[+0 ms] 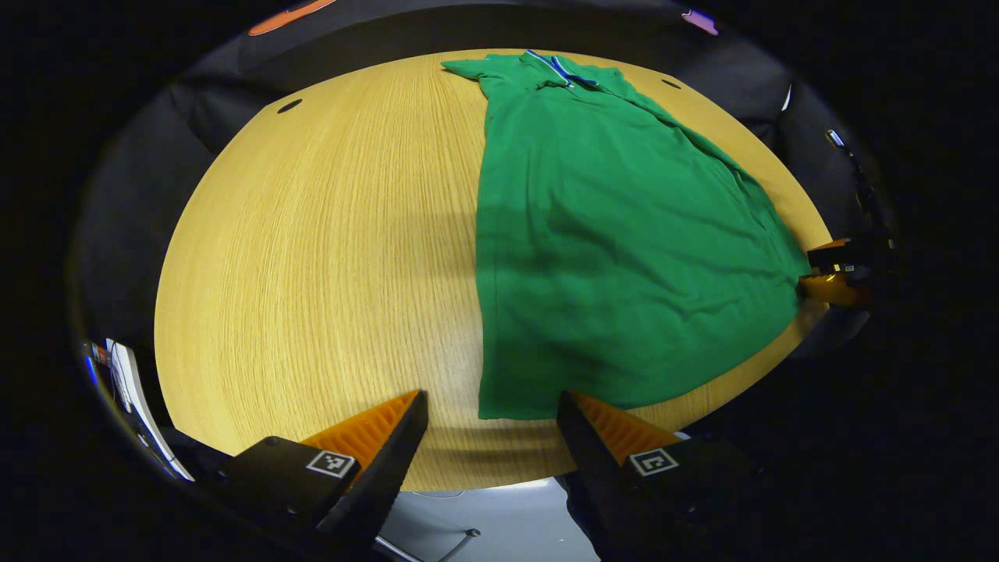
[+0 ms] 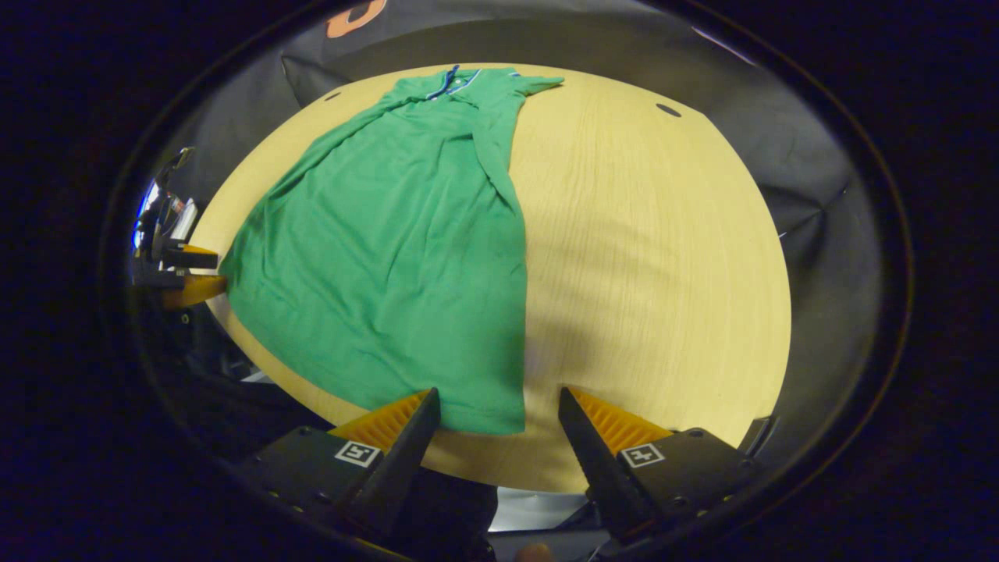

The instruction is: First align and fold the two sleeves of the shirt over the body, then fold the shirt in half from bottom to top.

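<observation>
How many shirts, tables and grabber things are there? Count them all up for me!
Green shirt: 1
Wooden table: 1
Hand-held grippers: 2, the left hand-held gripper and the right hand-held gripper, both open at the shirt's bottom corners
Total: 4

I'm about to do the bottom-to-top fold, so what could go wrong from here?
1. Both tools are open at the hem corners of the shirt; the left tool and right tool may pinch only one layer.
2. The hem sits near the table edge, so a finger could catch it.
3. Lifting unevenly could undo the folded sleeves.
</observation>
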`<state>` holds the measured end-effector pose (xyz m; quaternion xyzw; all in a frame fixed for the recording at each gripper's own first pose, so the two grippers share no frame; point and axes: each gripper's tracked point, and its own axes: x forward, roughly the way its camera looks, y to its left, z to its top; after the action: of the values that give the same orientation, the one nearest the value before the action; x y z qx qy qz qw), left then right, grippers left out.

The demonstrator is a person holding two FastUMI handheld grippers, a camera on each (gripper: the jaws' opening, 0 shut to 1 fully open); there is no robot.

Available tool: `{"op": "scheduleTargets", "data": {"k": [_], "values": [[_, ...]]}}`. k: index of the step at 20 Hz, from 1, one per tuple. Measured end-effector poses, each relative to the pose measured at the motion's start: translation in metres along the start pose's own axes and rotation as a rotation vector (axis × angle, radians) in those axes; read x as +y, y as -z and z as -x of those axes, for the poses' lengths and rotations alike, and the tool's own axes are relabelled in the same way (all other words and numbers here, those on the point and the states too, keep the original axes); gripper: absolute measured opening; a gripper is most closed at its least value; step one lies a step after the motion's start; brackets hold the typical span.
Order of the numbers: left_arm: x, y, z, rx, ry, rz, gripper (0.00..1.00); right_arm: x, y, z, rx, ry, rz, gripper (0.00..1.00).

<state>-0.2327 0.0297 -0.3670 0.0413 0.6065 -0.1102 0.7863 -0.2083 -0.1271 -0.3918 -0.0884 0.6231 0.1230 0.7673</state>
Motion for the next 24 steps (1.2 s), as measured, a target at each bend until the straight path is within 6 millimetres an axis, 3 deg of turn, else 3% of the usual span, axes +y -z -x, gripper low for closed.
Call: {"op": "scheduleTargets", "data": {"k": [1,3,4,5,6,7,8,9,10,11,16,19,24], "values": [[0.0,0.002,0.001,0.015,-0.003,0.014,1.0,0.001,0.001,-0.002,0.002,0.0,-0.003,0.94],[-0.006,0.005,0.003,0.047,-0.002,0.023,1.0,0.002,-0.002,-0.002,0.01,-0.001,-0.016,0.8],[-0.008,0.006,0.002,0.057,0.001,0.016,0.97,0.003,-0.003,-0.002,0.014,-0.004,-0.02,0.68],[-0.01,0.007,0.002,0.069,0.004,0.015,0.85,0.005,-0.003,-0.002,0.016,-0.011,-0.026,0.57],[-0.011,0.01,0.001,0.098,0.009,0.016,0.76,0.009,-0.004,-0.003,0.012,-0.024,-0.032,0.4],[-0.011,0.011,0.003,0.125,0.015,0.014,0.59,0.01,-0.004,-0.003,0.013,-0.02,-0.03,0.34],[-0.01,0.011,0.003,0.142,0.02,0.019,0.47,0.01,-0.005,-0.002,0.014,-0.016,-0.021,0.22],[-0.01,0.013,0.004,0.15,0.03,0.039,0.45,0.016,-0.006,-0.003,0.003,-0.029,-0.017,0.22],[-0.01,0.013,0.005,0.156,0.046,0.078,0.18,0.015,-0.006,-0.002,0.005,-0.023,-0.004,0.04],[-0.011,0.014,0.005,0.166,0.066,0.1,0.07,0.015,-0.006,-0.003,0.006,-0.018,0.013,0.05],[-0.025,0.016,0.009,0.2,0.15,0.206,0.06,0.013,-0.008,-0.002,0.001,-0.011,0.029,0.0],[-0.03,-0.001,0.022,0.169,0.19,0.195,0.06,0.007,-0.012,0.001,0.002,-0.005,0.021,0.0],[-0.015,-0.052,0.051,0.094,0.226,0.199,0.06,0.0,-0.037,0.018,-0.043,-0.021,0.026,0.0]]}}
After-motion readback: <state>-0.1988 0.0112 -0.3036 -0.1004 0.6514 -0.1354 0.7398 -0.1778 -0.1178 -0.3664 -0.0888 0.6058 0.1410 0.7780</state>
